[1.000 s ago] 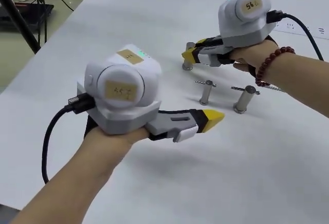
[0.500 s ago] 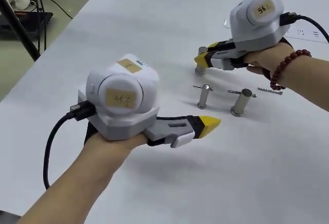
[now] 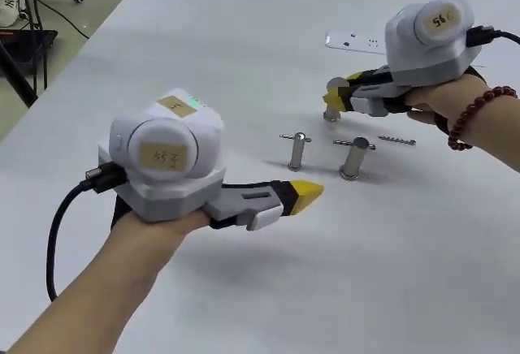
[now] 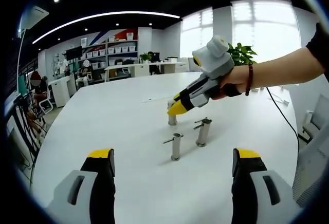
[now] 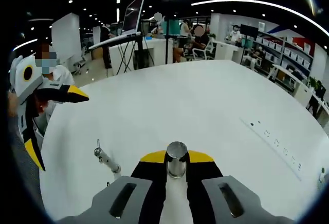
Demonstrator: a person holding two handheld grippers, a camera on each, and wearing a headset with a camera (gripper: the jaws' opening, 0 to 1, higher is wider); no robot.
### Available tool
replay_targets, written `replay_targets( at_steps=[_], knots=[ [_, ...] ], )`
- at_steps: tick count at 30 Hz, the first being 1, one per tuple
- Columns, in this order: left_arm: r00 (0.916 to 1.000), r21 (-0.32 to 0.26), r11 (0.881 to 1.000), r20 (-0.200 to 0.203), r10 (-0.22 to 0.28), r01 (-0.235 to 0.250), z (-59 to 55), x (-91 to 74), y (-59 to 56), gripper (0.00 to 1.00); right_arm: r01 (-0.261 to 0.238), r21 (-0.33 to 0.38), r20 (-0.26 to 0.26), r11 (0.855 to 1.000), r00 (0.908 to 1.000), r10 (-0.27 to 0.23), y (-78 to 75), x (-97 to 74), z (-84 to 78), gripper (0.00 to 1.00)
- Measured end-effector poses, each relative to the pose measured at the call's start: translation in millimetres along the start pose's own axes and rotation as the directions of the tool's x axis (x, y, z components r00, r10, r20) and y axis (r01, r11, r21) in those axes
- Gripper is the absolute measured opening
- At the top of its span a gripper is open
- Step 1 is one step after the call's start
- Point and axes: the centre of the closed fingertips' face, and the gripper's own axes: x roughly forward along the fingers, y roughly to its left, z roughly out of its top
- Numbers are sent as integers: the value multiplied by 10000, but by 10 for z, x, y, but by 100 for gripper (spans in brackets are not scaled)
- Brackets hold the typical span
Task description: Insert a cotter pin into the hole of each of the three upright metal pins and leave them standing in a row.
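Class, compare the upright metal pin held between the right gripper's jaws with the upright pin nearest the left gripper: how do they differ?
The nearest pin has a cotter pin through its head; the held pin shows none. The nearest pin stands free; the held pin sits between the jaws of the right gripper. Both are silvery and upright on the white table.

The metal pins [image 3: 297, 151] look smooth and polished — the table [image 3: 203, 37] a matt white, smooth too.
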Motion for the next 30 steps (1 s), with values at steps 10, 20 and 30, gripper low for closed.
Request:
replay_targets(
  at_steps=[10, 20, 30],
  knots=[
    [9999, 48, 9999, 15, -140, 140, 1, -1, -34, 94, 328, -37, -108, 9995, 9994, -328, -102, -245, -169, 8],
    [9995, 146, 9994, -74, -304, 305, -21, 4, -92, 95, 670, -16, -201, 9977, 9975, -671, -141, -497, -332, 8],
    [9992, 197, 9991, -71, -381, 382, -24, 3, -120, 95, 992, 420, -124, 9942, 9950, -988, -55, -711, -459, 8]
  ],
)
